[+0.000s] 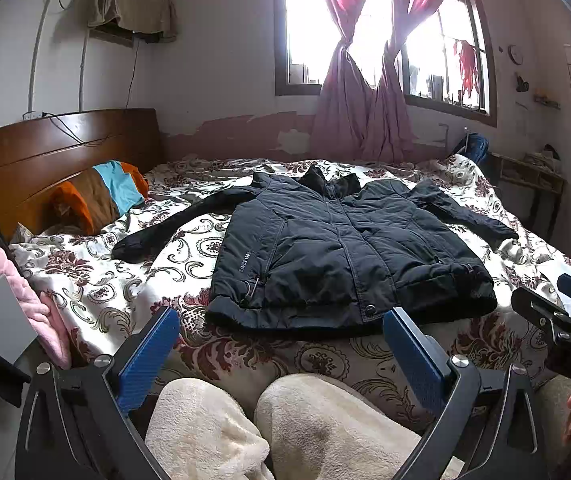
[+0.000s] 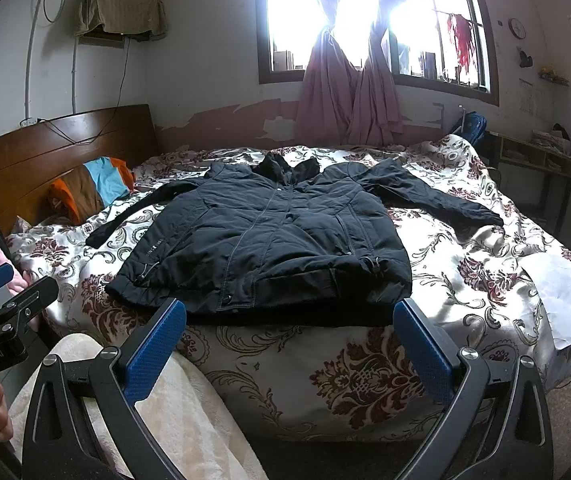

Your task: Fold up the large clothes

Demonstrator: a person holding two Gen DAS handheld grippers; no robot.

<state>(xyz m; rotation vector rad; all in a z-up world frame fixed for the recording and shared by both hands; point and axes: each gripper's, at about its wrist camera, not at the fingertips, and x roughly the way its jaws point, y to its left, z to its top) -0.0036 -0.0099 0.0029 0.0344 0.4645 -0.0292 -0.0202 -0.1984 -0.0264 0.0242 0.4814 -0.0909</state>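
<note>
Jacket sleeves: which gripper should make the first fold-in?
Either; slight edge right. Both grippers, left and right, are open, short of the jacket hem. The right view shows the jacket's right-side sleeve spread fully, while the left-side sleeve runs toward the pillow.

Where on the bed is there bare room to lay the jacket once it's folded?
Bare quilt lies left of the jacket, between its left sleeve and the pink clothes, and on the right between its hem and the white paper. The headboard corner is crowded by the pillow. Both grippers hang open, short of the bed.
</note>
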